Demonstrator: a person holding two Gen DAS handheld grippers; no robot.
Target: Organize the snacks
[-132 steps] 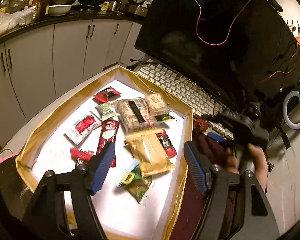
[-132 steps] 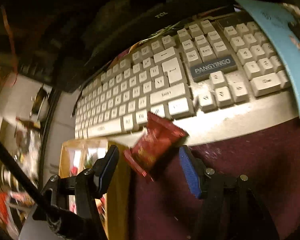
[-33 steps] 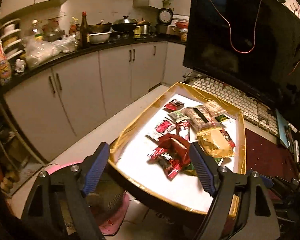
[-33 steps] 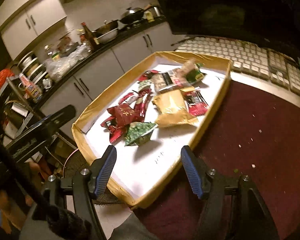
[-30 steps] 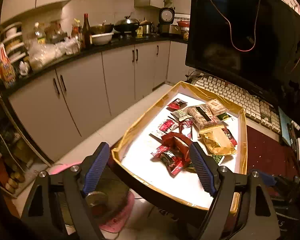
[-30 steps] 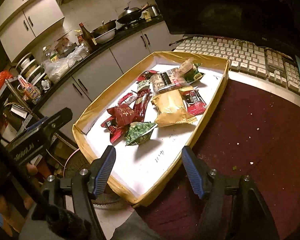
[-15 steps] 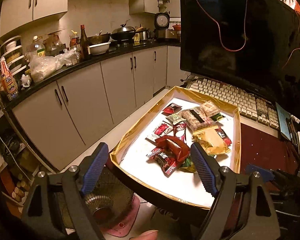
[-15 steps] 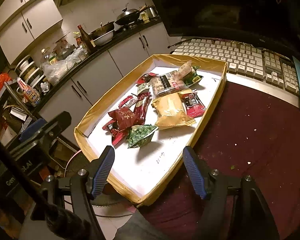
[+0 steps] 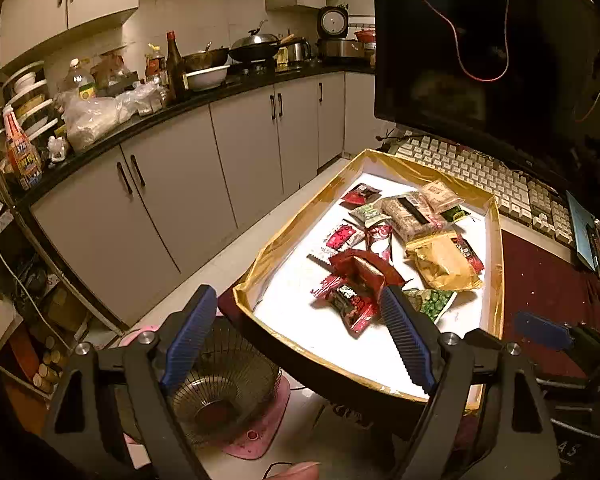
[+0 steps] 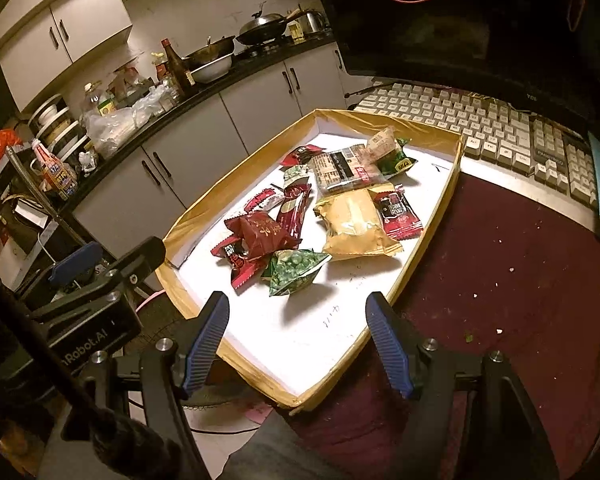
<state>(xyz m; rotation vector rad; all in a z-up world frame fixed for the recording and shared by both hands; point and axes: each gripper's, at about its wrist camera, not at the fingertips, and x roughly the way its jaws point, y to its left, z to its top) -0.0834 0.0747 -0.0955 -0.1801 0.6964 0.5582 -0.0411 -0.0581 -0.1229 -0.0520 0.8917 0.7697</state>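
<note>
The near end of the gold-edged tray (image 9: 496,264) is partly covered in the left wrist view by the left hand-held gripper (image 9: 296,344), whose right finger overlaps the green pea packet (image 9: 434,303). Print on the wrappers is too small to read. The monitor (image 9: 480,48) is cut off by the frame edge in both views, and its screen is dark.

All snacks lie inside the tray, which sits on the tabletop (image 10: 520,280) beside the keyboard (image 10: 472,128). A dark red packet (image 10: 262,236) rests on smaller red wrappers near the tray's middle, with the green pea packet just beside it toward the near end. A gold packet (image 10: 354,220) lies beside a small red sachet (image 10: 398,210). A clear-wrapped cracker pack (image 10: 340,170) sits toward the keyboard end.

The left hand-held gripper hangs off the tray's near corner, above a floor heater (image 9: 220,392), jaws wide apart and empty. The right hand-held gripper (image 10: 300,344) hovers over the tray's near end, jaws likewise spread with nothing between them; the packets lie ahead of its fingertips, apart from them.
</note>
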